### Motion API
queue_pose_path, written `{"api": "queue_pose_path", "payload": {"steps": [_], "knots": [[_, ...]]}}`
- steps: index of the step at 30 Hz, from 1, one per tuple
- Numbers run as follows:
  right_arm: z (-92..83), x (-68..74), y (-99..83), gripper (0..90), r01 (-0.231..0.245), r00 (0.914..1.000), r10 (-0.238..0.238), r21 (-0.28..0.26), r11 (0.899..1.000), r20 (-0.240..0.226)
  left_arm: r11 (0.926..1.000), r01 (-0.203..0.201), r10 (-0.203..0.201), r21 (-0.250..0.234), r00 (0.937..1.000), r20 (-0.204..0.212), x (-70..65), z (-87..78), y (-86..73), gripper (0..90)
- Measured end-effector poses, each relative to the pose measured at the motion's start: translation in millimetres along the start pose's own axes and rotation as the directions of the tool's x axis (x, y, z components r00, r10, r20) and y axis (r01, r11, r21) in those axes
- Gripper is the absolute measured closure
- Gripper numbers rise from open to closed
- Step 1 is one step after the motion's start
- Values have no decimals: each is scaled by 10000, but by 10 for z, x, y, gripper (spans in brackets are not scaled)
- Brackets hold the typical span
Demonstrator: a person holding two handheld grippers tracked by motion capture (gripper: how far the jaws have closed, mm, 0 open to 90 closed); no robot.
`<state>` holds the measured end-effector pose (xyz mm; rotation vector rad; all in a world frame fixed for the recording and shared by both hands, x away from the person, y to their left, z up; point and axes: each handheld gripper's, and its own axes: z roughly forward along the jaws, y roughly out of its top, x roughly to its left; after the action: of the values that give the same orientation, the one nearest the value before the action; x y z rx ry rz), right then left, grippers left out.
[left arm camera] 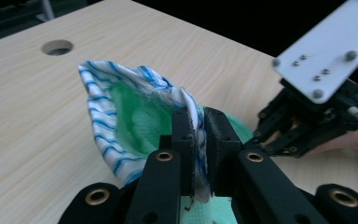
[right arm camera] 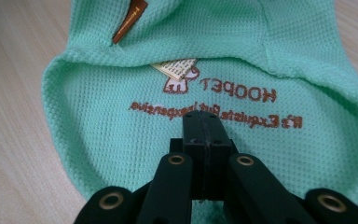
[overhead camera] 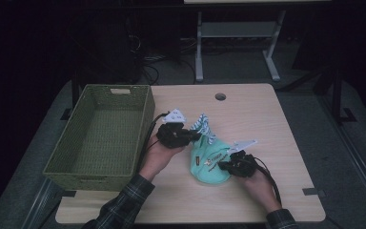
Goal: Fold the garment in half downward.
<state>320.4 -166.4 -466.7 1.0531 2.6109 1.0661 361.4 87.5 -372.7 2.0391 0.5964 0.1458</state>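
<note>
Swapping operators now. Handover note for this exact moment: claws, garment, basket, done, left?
Left claw: shut on the blue-striped white trim of the green pet garment.
Right claw: jaws together on the garment's green knit, near its embroidered text.
Garment: on the table, pulled between both claws.
Wicker basket: left of it, nothing visible inside.
Done: both grips.
Left: probably folding, then basket.

There are two grippers, the left gripper (overhead camera: 190,135) and the right gripper (overhead camera: 226,165), and two hands hold them, one each. There is one green garment (overhead camera: 211,164) with a striped blue-and-white collar (left arm camera: 107,102). There is one woven basket (overhead camera: 71,148) and one wooden table (overhead camera: 267,124) with one round hole (overhead camera: 220,97).
</note>
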Motion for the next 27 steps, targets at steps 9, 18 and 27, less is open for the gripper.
{"api": "queue_pose_path", "payload": {"steps": [9,18,27], "knots": [[-18,-4,-10,899,-30,10000,30,13,10000,11,9978,-432,405,500,9977,546,-171,180,-43,828],[-231,-84,-130,898,-141,9989,137,72,9999,441,9916,-855,768,975,9930,901,-295,293,-118,827],[-225,-125,-159,899,-204,9981,187,284,9994,590,9876,-989,800,1221,9853,1510,-418,397,-190,827]]}}
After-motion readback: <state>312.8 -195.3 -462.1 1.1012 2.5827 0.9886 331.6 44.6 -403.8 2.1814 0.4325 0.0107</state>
